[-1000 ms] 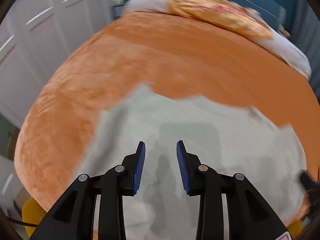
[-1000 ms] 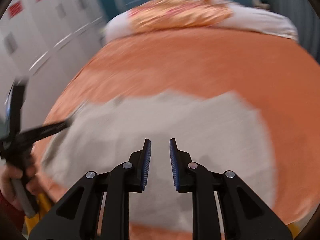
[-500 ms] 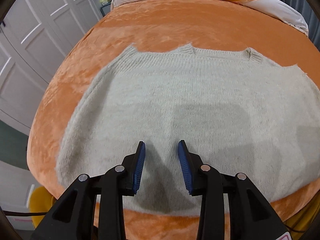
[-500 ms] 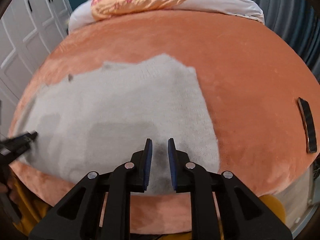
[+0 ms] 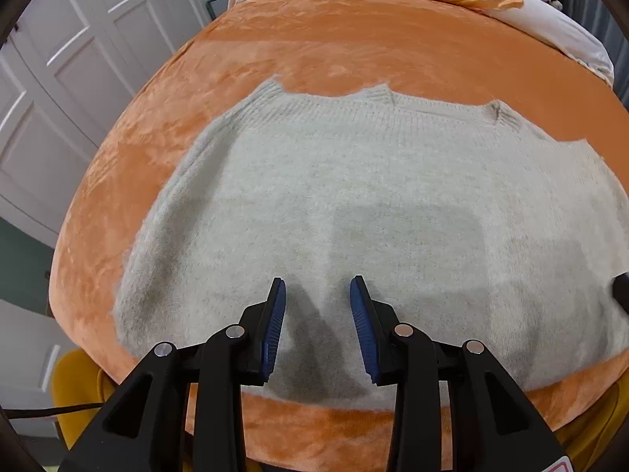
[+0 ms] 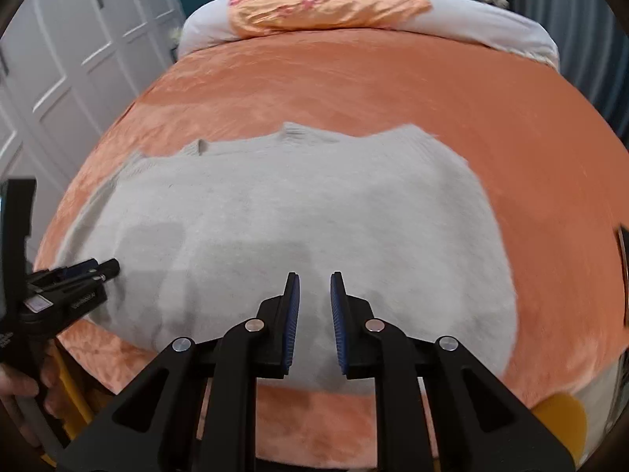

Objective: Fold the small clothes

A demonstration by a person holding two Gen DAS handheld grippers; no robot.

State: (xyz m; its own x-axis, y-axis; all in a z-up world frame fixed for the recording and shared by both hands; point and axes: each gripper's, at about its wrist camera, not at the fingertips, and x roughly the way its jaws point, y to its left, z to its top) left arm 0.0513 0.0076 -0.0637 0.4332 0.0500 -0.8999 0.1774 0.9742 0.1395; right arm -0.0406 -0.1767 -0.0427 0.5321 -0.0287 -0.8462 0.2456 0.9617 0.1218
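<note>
A pale grey fuzzy knit sweater (image 5: 373, 204) lies spread flat on the orange bed cover, its neck and cuffs toward the far side. It also shows in the right wrist view (image 6: 298, 220). My left gripper (image 5: 317, 287) is open and empty, hovering over the sweater's near hem on its left half. My right gripper (image 6: 314, 281) is open and empty over the near hem on the right half. The left gripper also shows at the left of the right wrist view (image 6: 106, 267), over the sweater's left edge.
The orange plush bed cover (image 5: 354, 43) reaches a white pillow (image 6: 491, 23) and a satin orange cushion (image 6: 326, 4) at the far end. White wardrobe doors (image 5: 78, 59) stand on the left. A dark flat object (image 6: 623, 247) lies on the bed's right edge.
Both grippers have settled from a blurred sweep to a steady hover over the sweater's near hem. The right gripper's view has shifted left, bringing more of the sweater into view. Both stay open.
</note>
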